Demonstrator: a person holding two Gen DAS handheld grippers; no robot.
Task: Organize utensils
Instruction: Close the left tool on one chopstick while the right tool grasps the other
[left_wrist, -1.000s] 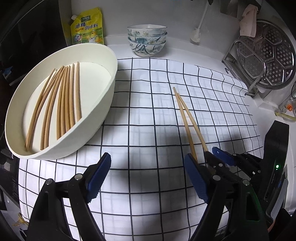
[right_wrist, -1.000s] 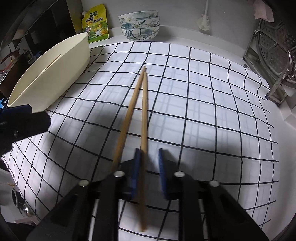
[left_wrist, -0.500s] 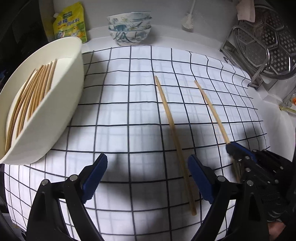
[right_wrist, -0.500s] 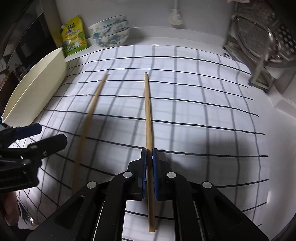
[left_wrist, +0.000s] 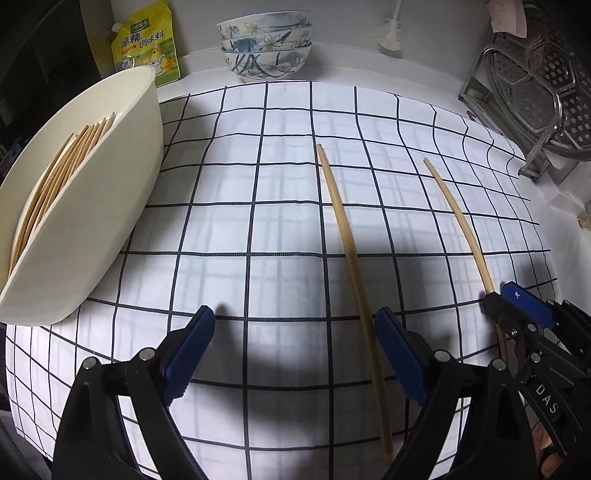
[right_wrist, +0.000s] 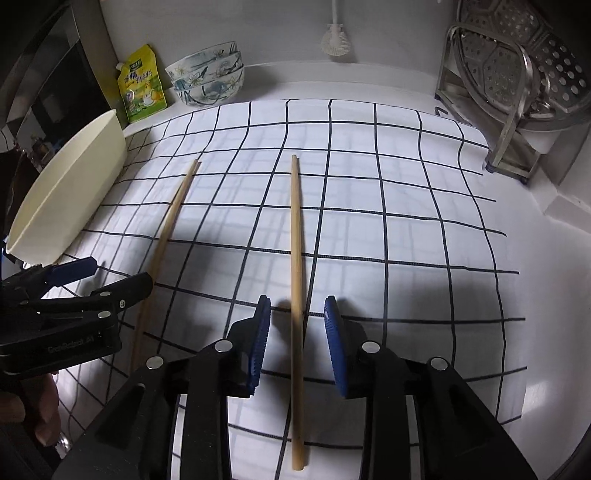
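Note:
Two wooden chopsticks lie apart on the checked cloth. The left chopstick lies just inside my left gripper's right finger. My left gripper is open and empty. The right chopstick lies between the fingers of my right gripper, which is open around it without touching. A cream oval dish at the left holds several chopsticks.
Stacked floral bowls and a yellow seasoning pouch stand at the back. A metal rack with a steamer plate stands at the right. The checked cloth covers the counter.
My right gripper carried one chopstick to the right, away from the other, then opened and released it on the cloth. The left gripper stayed open.

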